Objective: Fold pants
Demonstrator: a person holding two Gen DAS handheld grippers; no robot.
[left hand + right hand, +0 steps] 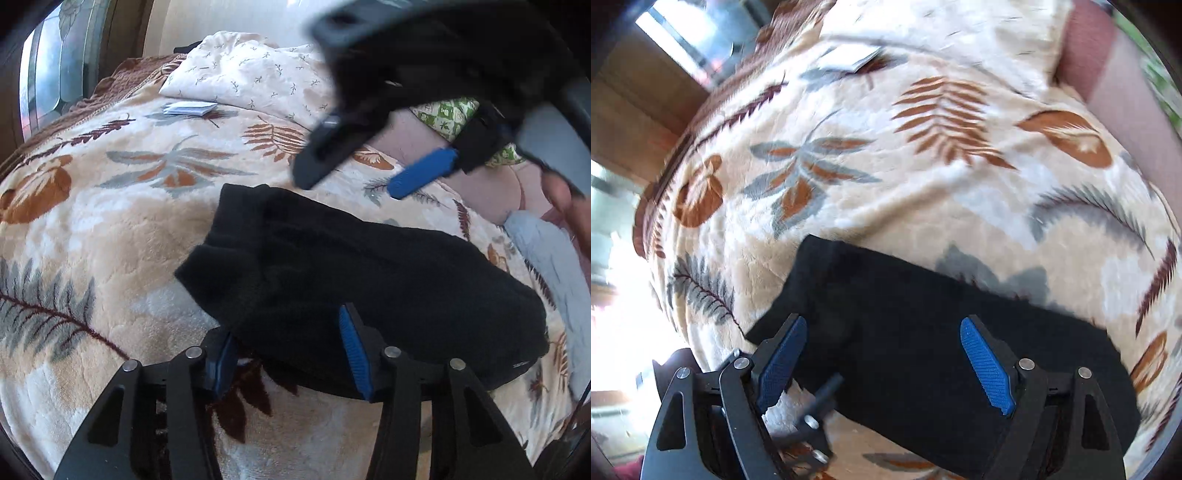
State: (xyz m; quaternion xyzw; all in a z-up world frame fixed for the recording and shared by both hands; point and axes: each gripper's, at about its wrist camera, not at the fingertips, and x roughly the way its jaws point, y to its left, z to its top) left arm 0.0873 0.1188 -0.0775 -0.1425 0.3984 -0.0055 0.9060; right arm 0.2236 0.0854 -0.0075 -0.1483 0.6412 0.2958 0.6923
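Note:
The black fleece pants (351,280) lie folded in a compact bundle on the leaf-patterned blanket (110,221). My left gripper (291,354) is open, its blue pads either side of the bundle's near edge, low over it. My right gripper (354,177) shows in the left wrist view, open and raised above the far side of the pants. In the right wrist view the pants (923,350) lie below my open right gripper (882,354), which holds nothing. Part of the left gripper's linkage (816,417) shows at the lower left there.
A cream floral pillow (255,74) and a small white folded paper (188,109) lie at the far end of the bed. A green patterned cloth (450,114) and a pale blue cloth (546,254) lie at the right. A window (55,66) is at the far left.

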